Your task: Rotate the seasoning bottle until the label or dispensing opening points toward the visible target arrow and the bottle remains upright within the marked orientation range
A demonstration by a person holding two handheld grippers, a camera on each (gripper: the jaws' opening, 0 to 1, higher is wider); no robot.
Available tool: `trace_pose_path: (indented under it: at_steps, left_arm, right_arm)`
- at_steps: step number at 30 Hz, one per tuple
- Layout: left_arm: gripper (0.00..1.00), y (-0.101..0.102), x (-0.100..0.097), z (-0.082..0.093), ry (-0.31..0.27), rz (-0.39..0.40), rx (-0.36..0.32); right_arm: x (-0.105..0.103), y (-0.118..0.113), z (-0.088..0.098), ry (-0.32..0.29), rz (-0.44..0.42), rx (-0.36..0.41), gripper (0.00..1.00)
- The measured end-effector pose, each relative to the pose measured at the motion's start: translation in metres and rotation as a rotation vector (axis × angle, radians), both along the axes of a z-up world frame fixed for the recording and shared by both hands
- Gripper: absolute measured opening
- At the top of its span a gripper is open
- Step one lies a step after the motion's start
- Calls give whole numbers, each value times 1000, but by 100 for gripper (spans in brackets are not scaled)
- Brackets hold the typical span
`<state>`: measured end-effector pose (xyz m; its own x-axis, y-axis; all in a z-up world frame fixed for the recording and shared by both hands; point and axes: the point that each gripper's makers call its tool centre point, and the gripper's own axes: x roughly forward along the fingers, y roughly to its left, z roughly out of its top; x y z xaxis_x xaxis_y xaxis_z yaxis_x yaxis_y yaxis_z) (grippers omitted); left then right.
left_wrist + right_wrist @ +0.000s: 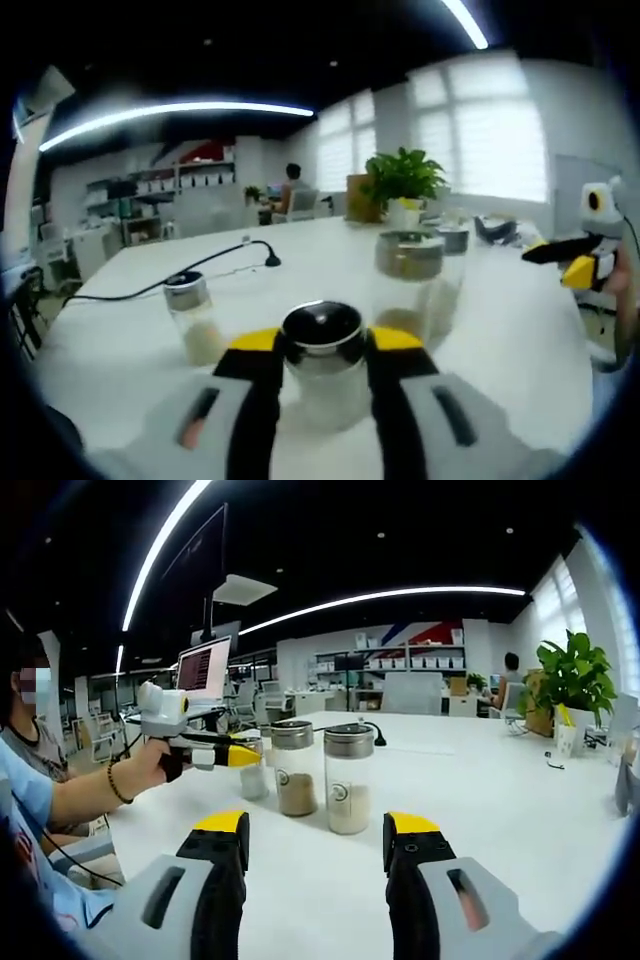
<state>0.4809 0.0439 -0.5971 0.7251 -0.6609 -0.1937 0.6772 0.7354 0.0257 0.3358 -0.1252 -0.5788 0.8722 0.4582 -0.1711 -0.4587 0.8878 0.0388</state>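
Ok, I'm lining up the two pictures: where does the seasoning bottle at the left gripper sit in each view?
Left gripper view: the seasoning bottle is low centre, clamped between the jaws of the left gripper.
Right gripper view: the bottle is left of centre, small, at the left gripper's yellow tips and partly hidden by them.
Shared landmark: the potted plant, right of centre in both.

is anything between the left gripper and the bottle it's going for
Nothing visible. In the left gripper view the left gripper already has its jaws on either side of the near bottle. The other bottles stand apart, farther back on the table.
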Motion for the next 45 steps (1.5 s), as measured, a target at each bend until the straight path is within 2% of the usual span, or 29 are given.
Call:
trace_pose_path:
  at_steps: [6, 19, 20, 21, 22, 24, 25, 27, 28, 32, 34, 35, 36, 37, 38, 39, 40, 41, 43, 45]
  left_arm:
    - [34, -7, -1, -3, -27, -1, 39]
    - [34, -6, -3, -4, -23, 5, 26]
    - [34, -4, -4, -4, -18, 2, 20]
    - [35, -5, -5, -1, -6, -7, -14]
    - [38, -7, -7, 6, -13, -26, -59]
    - [56, -3, -10, 11, -8, -9, -52]
    - [60, 1, -9, 11, -21, 11, -12]
    - [62, 8, -10, 5, -23, 32, 77]
    - [62, 8, -11, 5, -27, 28, 81]
    - [62, 2, -16, -2, 1, -97, 126]
    - [68, 1, -13, -6, 10, -151, 104]
    - [73, 0, -11, -10, 19, -202, 97]
    - [73, 3, -12, -21, 82, -251, 109]
    - [72, 6, -11, -24, 114, -273, 88]
    - [71, 6, -10, -22, 121, -289, 45]
    - [71, 6, -9, -18, 107, -322, 18]
    - [71, 7, -11, -18, 99, -356, 28]
    - [71, 8, -12, -20, 85, -387, 60]
    - [70, 10, -13, -26, -6, -449, 185]
    - [68, 8, -19, -32, -11, -501, 229]
  right_arm:
    - [-1, -2, -1, 4, -1, -4, 55]
    - [-2, -2, -3, 13, 2, -7, 55]
    - [-2, -2, -4, 16, 0, -4, 55]
    - [-2, -2, -5, 19, 2, -1, 54]
    - [-3, -1, -5, 22, 5, 0, 54]
    - [-3, -1, -6, 25, 4, -2, 54]
    - [-3, -2, -6, 24, 3, -4, 54]
    - [-3, -2, -5, 21, 1, -2, 54]
    - [-3, -1, -5, 22, 2, -1, 54]
    - [-4, -1, -7, 28, 5, -7, 54]
    - [-4, -2, -6, 26, 4, -5, 54]
    - [-4, -2, -6, 24, 3, -4, 54]
    - [-5, -2, -6, 24, 3, -3, 54]
    - [-5, -3, -6, 27, 4, -6, 54]
    - [-5, -3, -6, 25, 3, -7, 54]
    - [-5, -3, -6, 23, 0, -7, 54]
    - [-4, -4, -5, 22, -2, -5, 54]
    - [-4, -4, -5, 21, -3, -2, 54]
    - [-3, -3, -5, 21, 2, 2, 53]
    - [-5, 1, -7, 30, 16, 5, 53]
